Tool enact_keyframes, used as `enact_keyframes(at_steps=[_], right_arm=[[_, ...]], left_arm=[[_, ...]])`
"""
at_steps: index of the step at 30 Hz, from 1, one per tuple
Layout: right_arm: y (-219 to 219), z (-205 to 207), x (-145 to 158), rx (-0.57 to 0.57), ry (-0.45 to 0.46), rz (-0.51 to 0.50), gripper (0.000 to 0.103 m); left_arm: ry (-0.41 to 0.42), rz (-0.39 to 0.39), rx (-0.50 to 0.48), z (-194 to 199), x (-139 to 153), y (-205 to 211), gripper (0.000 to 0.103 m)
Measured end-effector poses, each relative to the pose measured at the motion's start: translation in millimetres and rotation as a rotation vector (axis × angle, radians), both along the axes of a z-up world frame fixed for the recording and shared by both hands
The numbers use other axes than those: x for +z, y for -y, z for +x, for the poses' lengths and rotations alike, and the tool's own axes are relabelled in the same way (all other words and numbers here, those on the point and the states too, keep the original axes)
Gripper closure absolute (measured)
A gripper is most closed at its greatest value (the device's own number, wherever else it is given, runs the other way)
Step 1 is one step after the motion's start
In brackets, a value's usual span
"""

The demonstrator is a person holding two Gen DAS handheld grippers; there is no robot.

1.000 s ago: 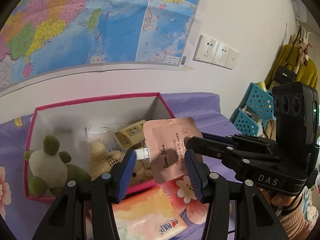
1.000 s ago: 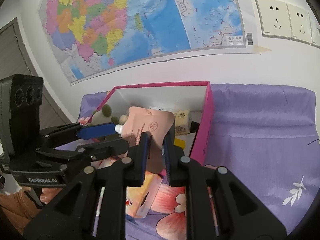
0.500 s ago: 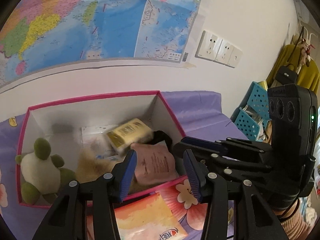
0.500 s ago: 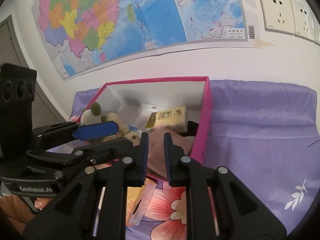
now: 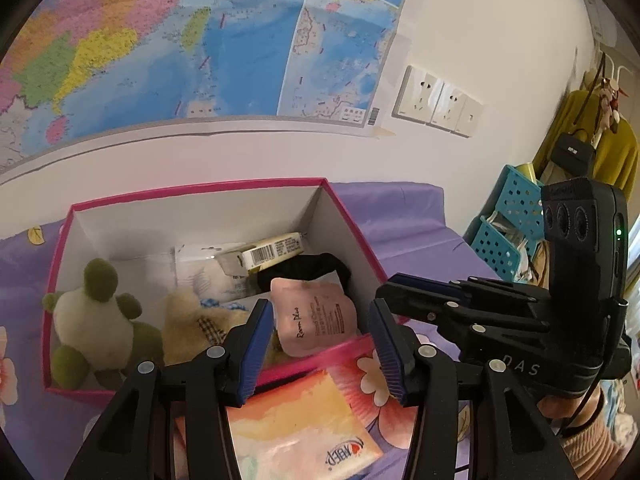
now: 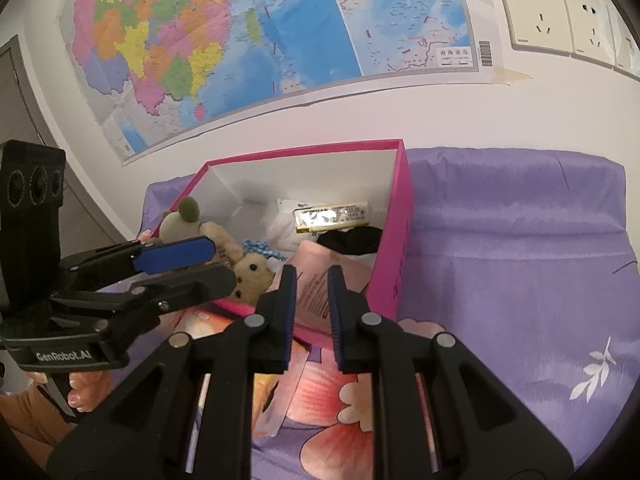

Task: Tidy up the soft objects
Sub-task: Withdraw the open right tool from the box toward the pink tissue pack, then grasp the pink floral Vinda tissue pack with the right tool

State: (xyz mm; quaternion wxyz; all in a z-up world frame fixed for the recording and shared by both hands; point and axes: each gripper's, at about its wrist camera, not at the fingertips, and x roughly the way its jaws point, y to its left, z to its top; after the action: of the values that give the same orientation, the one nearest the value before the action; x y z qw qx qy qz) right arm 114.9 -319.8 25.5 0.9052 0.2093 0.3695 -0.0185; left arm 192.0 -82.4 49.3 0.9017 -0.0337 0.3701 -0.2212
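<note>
The pink soft plastic cream pouch (image 5: 314, 316) lies in the pink-rimmed cardboard box (image 5: 192, 194), at twelve o'clock beyond the half-open, empty left gripper (image 5: 320, 344). The right gripper (image 6: 311, 312) holds nothing, jaws narrowly parted.

Both wrist cameras tilt down, close over the box (image 5: 344, 216) by the wall. The left looks from its left, the right from its right. Each sees the other gripper.

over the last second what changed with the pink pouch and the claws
The pink pouch, held up between the tips of the right claw a second ago, has been let go and now lies inside the pink box, against its near right corner. The right claw's jaws stand as narrow as before, now with nothing pinched. The left claw stays open and empty. The plush toys and orange packet have not moved.
</note>
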Motion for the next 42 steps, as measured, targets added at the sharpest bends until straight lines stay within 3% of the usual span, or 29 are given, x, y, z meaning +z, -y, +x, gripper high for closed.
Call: enact_keyframes(at_steps=[10, 18, 26, 36, 42], right_arm=[[-28.0, -36.6, 16.4, 0.048, 0.059, 0.022, 0.075], [-68.4, -60.1, 15.1, 0.167, 0.064, 0.048, 0.058], [-106.7, -68.2, -16.2, 0.289, -0.018, 0.089, 0.057], [-135.1, -60.3, -48.8, 0.356, -0.109, 0.142, 0.057], [-144.7, -51.5, -60.6, 0.382, -0.149, 0.155, 0.057]], left_arm=[[0.091, 0.003, -0.022, -51.4, 13.3, -12.9, 0.040], [0.147, 0.014, 0.018, -104.6, 11.8, -51.7, 0.025], [0.018, 0.009, 0.113, -133.7, -32.4, -100.4, 0.024], [-0.154, -0.027, 0.092, -152.4, -84.0, -104.7, 0.026], [-0.185, -0.018, 0.082, -158.2, -93.1, -101.5, 0.034]])
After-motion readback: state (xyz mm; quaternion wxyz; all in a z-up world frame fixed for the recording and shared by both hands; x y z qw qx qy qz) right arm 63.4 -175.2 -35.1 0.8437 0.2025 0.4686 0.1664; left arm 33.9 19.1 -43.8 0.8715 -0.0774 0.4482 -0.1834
